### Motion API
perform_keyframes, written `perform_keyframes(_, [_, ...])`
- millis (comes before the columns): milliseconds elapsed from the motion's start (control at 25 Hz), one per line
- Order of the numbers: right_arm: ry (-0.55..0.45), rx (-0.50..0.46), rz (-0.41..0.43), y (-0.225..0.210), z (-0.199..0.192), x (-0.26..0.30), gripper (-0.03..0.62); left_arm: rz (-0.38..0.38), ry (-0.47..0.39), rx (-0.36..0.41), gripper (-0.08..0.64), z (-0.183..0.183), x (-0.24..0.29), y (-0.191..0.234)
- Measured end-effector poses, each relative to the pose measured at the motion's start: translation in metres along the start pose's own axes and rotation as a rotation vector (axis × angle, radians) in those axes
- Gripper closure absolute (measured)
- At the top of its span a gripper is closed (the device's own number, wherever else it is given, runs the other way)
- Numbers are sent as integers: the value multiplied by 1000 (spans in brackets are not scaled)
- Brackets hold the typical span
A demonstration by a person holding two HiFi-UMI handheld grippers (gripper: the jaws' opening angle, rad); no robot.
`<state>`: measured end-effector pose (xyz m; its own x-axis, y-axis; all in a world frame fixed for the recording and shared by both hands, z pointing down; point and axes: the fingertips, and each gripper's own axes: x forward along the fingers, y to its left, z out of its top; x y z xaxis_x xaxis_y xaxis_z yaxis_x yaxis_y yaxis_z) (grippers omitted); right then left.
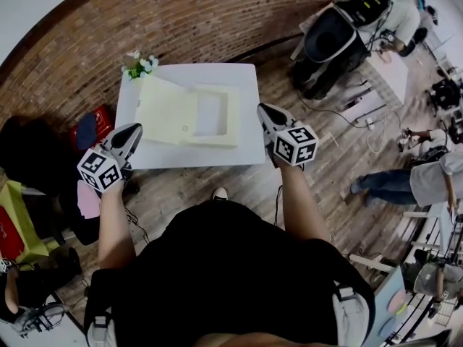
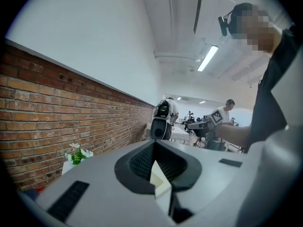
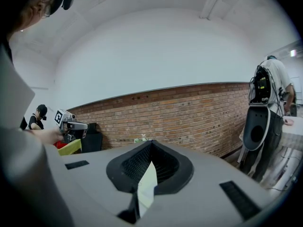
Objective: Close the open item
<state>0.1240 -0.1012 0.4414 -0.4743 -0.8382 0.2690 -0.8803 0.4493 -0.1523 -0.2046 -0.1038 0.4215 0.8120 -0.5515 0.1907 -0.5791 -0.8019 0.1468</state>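
box [image 1: 217,114] of pale cream lay open in the middle of the white counter [image 1: 246,150], its lid [image 1: 165,110] folded out flat to the left, toward the flowers [image 1: 139,65] at the far left corner. left gripper [image 1: 134,129] hung by the counter's left edge and right gripper [image 1: 263,108] by its right edge, both clenched on nothing, each apart from the box.
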Motion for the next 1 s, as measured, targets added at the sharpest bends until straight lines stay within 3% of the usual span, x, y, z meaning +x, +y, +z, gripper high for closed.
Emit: perform_keyframes(1000, [31,-30,74,-63,9,39,572,80,2,0,549,14,45,14])
